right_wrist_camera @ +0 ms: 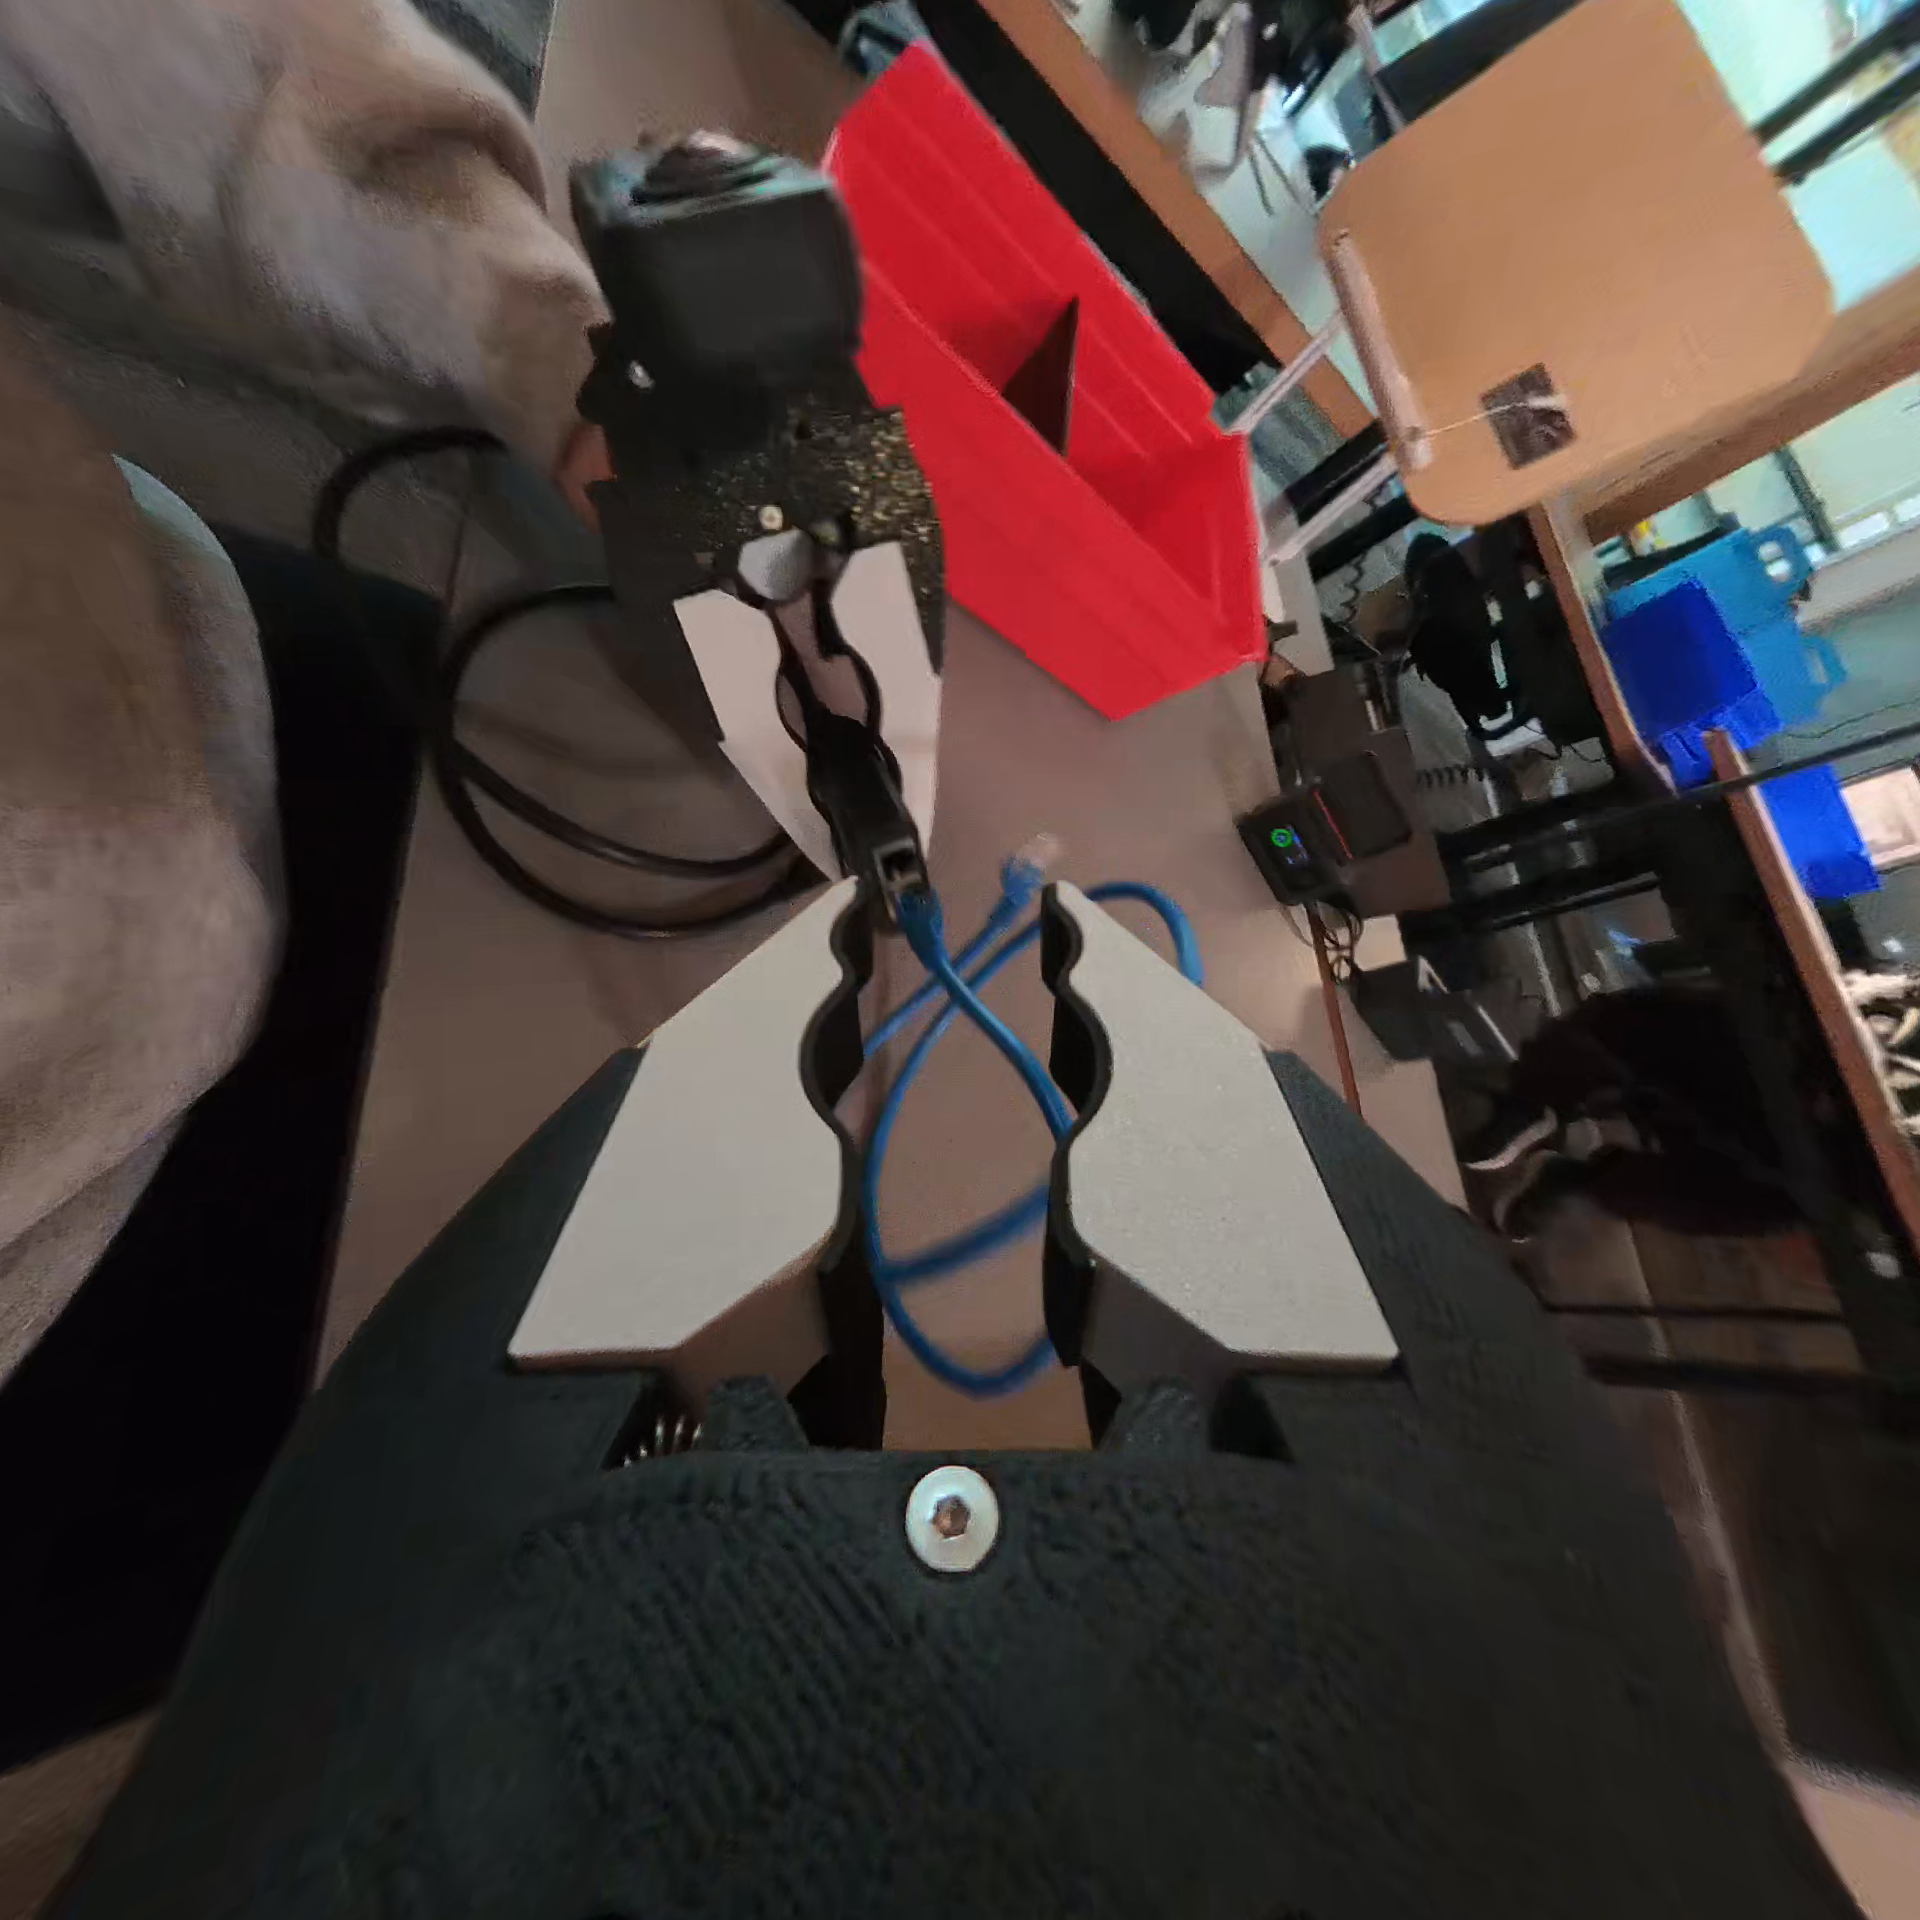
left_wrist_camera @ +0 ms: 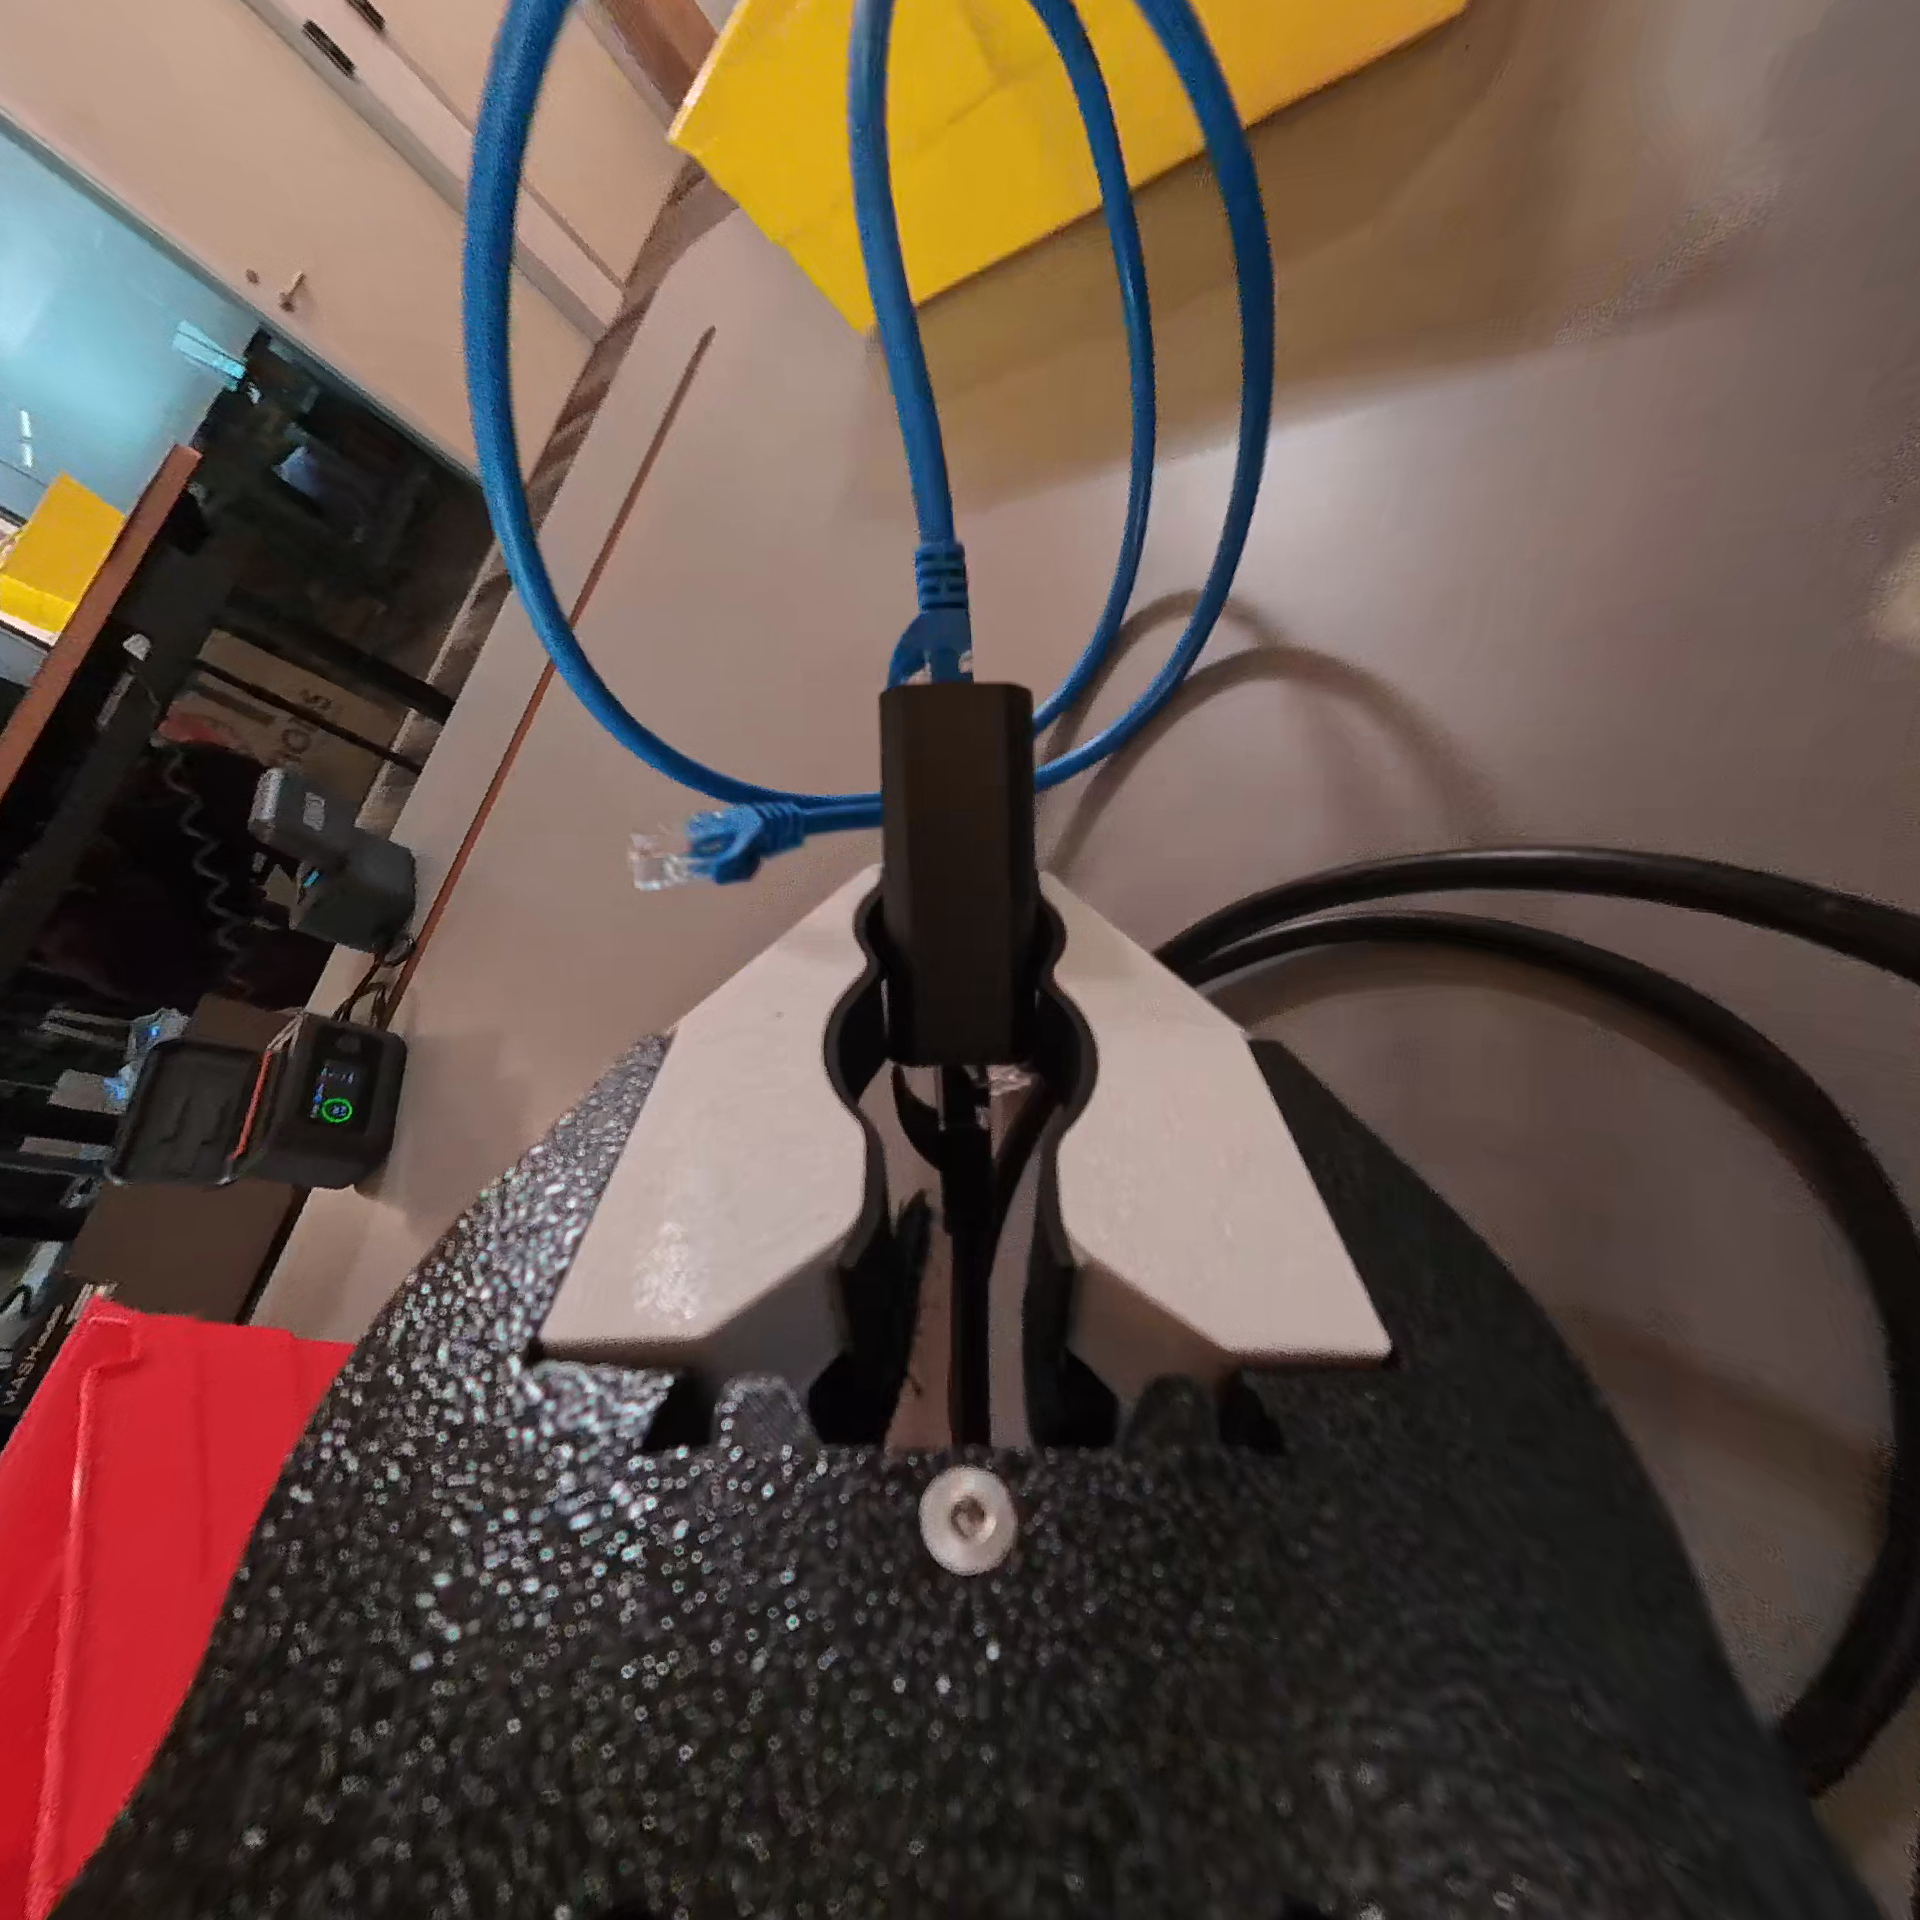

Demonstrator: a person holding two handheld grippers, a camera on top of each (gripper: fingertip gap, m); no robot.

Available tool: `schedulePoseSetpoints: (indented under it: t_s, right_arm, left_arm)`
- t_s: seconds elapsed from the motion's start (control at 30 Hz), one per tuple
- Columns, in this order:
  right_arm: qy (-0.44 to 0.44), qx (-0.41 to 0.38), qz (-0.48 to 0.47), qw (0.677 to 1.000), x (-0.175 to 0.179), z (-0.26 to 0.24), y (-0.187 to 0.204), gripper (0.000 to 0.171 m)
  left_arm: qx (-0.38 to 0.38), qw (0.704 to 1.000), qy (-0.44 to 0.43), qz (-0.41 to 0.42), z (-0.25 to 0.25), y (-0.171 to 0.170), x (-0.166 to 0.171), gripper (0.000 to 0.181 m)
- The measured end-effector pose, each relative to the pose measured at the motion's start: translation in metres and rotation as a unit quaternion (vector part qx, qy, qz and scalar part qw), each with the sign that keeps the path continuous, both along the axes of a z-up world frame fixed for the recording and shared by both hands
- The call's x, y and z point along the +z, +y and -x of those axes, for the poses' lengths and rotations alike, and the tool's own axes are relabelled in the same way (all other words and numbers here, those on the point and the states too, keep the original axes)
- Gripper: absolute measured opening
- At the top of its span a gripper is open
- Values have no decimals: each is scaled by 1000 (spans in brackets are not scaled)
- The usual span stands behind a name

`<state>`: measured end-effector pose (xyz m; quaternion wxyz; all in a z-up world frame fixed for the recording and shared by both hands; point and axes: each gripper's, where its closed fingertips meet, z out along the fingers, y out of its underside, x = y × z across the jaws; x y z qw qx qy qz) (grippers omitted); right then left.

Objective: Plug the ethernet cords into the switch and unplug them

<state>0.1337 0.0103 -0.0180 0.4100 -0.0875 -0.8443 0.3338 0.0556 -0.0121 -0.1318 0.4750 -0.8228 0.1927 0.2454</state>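
Observation:
My left gripper (left_wrist_camera: 958,894) is shut on a small black switch adapter (left_wrist_camera: 956,831) that sticks out past the fingertips. One plug of the blue ethernet cord (left_wrist_camera: 940,592) sits in its far end. The cord's other plug (left_wrist_camera: 691,844), with a clear tip, lies free on the table to the left. My right gripper (right_wrist_camera: 948,899) is open and empty, just short of the adapter (right_wrist_camera: 883,831). The blue cord (right_wrist_camera: 935,1143) loops on the table between its fingers. The left gripper (right_wrist_camera: 831,790) shows beyond, holding the adapter.
A yellow bin (left_wrist_camera: 997,156) stands at the far side, a red bin (right_wrist_camera: 1049,457) near the table edge. A thick black cable (left_wrist_camera: 1662,987) coils on the beige table (left_wrist_camera: 1455,623). A small black device with a lit screen (left_wrist_camera: 312,1112) sits by the edge. A person's sleeve (right_wrist_camera: 208,312) is at left. The grippers' ends are close to 15 centimeters from one another.

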Motion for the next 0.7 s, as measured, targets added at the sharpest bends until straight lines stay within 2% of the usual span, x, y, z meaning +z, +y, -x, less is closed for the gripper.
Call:
schedulePoseSetpoints:
  t_s: [0.03, 0.13, 0.2, 0.3, 0.53, 0.7]
  right_arm:
    - [3, -3, -18, 1000, -16, 8, -12, 32]
    - [18, -51, -112, 992, -69, 34, -14, 37]
    - [49, -85, -163, 982, -89, 47, -6, 36]
    - [64, -93, -194, 975, -103, 52, -3, 27]
    - [56, -85, -187, 977, -111, 49, -5, 22]
    - [71, -81, -217, 970, -116, 49, -6, 18]
  left_arm:
    - [-2, 1000, 6, 9, -2, 0, -2, 22]
    - [-11, 999, 26, 34, -9, 0, -5, 21]
    - [-20, 998, 40, 51, -13, -1, -8, 21]
    - [-19, 996, 53, 72, -12, -2, -15, 22]
    - [-23, 993, 62, 96, -12, -3, -24, 21]
    - [-26, 991, 86, 98, -12, -3, -24, 21]
